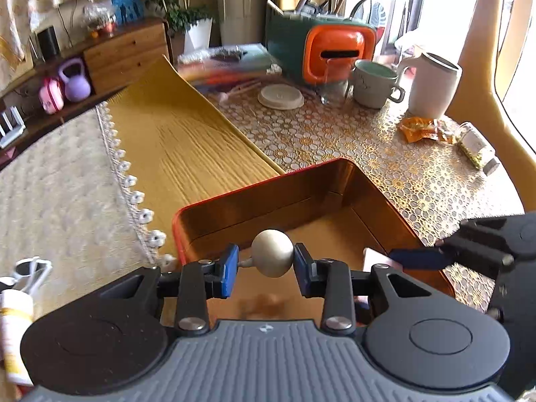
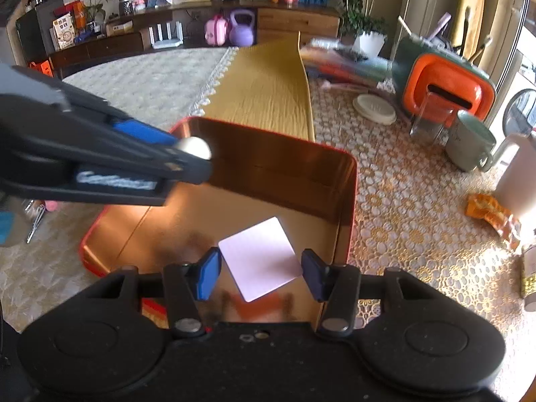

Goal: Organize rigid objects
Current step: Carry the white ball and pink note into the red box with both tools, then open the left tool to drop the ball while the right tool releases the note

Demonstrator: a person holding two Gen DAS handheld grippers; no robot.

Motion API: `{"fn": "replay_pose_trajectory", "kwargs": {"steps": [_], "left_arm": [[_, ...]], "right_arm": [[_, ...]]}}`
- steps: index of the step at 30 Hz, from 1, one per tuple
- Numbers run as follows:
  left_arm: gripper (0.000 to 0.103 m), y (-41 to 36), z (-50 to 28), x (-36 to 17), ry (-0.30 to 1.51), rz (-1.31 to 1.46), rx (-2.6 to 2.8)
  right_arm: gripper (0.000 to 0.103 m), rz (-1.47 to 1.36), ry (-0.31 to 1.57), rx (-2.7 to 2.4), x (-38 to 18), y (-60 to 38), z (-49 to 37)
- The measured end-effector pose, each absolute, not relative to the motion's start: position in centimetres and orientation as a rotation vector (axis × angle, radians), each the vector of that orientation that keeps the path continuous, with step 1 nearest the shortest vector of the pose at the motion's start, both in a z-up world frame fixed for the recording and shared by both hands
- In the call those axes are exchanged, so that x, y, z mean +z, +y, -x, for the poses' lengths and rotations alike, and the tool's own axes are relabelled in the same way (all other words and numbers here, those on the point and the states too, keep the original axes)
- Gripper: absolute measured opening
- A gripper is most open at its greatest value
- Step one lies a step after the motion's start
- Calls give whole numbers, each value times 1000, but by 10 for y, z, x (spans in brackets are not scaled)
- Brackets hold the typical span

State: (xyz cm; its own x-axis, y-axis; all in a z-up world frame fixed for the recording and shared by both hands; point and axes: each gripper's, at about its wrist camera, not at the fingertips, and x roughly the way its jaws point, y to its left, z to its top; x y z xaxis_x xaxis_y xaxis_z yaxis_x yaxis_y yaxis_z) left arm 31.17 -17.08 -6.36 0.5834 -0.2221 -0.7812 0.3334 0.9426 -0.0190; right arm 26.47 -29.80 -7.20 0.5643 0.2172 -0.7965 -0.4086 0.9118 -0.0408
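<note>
Ball [image 1: 272, 253] clamped between left fingers [image 1: 228, 268], pink card [image 2: 260, 259] between right fingers [image 2: 208, 276]

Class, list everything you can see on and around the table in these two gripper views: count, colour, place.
Tin box: one, red outside, gold inside, near table edge.
Ball: one, beige, clamped in left gripper over the tin.
Card: one, pale pink, between the right gripper's fingers over the tin.
Lid: one, cream, flat on the lace cloth.
Mug: one, grey-green, beside the orange holder.
Jug: one, white, right of the mug.
Holder: one, orange and green, table's far side.
Snack wrapper: one, orange, near the jug.
Kettlebell: one, purple, on the low shelf.
Left gripper: black, blue pads, shut on ball.
Right gripper: black, blue pads; grip on card unclear.
</note>
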Motion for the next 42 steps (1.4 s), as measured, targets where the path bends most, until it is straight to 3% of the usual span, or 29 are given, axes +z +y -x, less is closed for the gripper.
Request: {"fn": "replay_pose_trajectory", "kwargs": {"steps": [14,33,36,38,42], "left_arm": [[34,-194,-357,-103,991,-155,-310],[35,-195,-363,-110,1016,-128,-316],[37,-195,-359,-105,997,-127,-323],[44,-195,-356,-101,988,-131,-326],[45,-193,-347,-90,960,-128,-335]], "right_arm": [[51,275,972,399,-89,-285,-288],[53,306,982,386,-94,-276,-292],[57,286,982,380,-92,-279,-291],[59,279,975,373,-90,-281,-290],[60,260,963,361,-83,-284,-285]]}}
